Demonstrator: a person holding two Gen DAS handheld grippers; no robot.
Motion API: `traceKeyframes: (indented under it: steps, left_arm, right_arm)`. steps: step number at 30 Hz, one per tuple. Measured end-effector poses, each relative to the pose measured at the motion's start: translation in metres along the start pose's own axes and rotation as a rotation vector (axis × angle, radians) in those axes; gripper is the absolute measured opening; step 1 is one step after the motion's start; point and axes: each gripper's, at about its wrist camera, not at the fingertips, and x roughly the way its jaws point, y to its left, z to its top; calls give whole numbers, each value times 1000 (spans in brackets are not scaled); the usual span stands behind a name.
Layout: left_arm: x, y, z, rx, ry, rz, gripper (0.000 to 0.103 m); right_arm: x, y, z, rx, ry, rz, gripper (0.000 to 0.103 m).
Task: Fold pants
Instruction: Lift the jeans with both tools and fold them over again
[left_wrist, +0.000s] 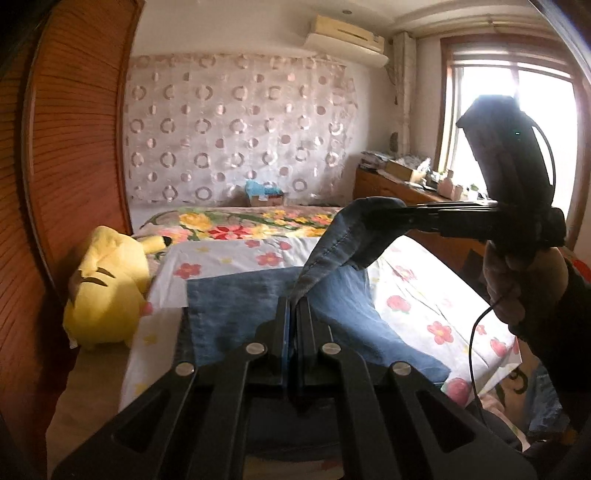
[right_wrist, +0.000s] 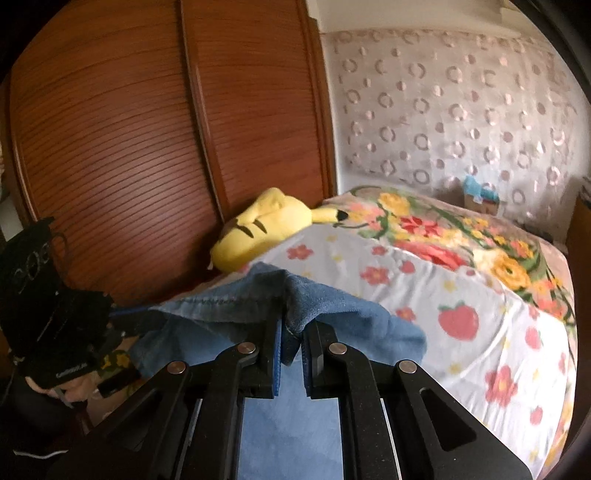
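Pinching one hem edge between them, the left gripper (left_wrist: 294, 306) and right gripper (right_wrist: 291, 332) both press shut on the jeans (left_wrist: 258, 299). Cloth stretches ahead of both jaws, lengthwise across the bed (left_wrist: 424, 288); neither hand looks nearer.

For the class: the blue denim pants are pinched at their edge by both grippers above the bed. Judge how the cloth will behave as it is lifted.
The pants likely hang floppy: between the left gripper and right gripper the hem sags. Probably fairly heavy, since the thick stitched denim drapes straight down. Slipping seems unlikely; the cloth bunches between the right gripper's closed pads.
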Motion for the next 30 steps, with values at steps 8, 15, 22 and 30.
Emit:
traceKeyframes:
  steps: [8,15,22,30]
  left_arm:
    - [14,32,-29,-55,69,39,0]
    - [33,45,-56,-83,138,54,0]
    - [41,48,-64,-96,174,62,1]
    - [31,62,-63,-134,170,79,4]
  right_arm:
    - [61,20,17,-40,75,36,6]
    - [132,26,7,-60,193,32,6]
    - [168,31,7,-55,229,27,10]
    - [149,23,14,-20,169,-7,54]
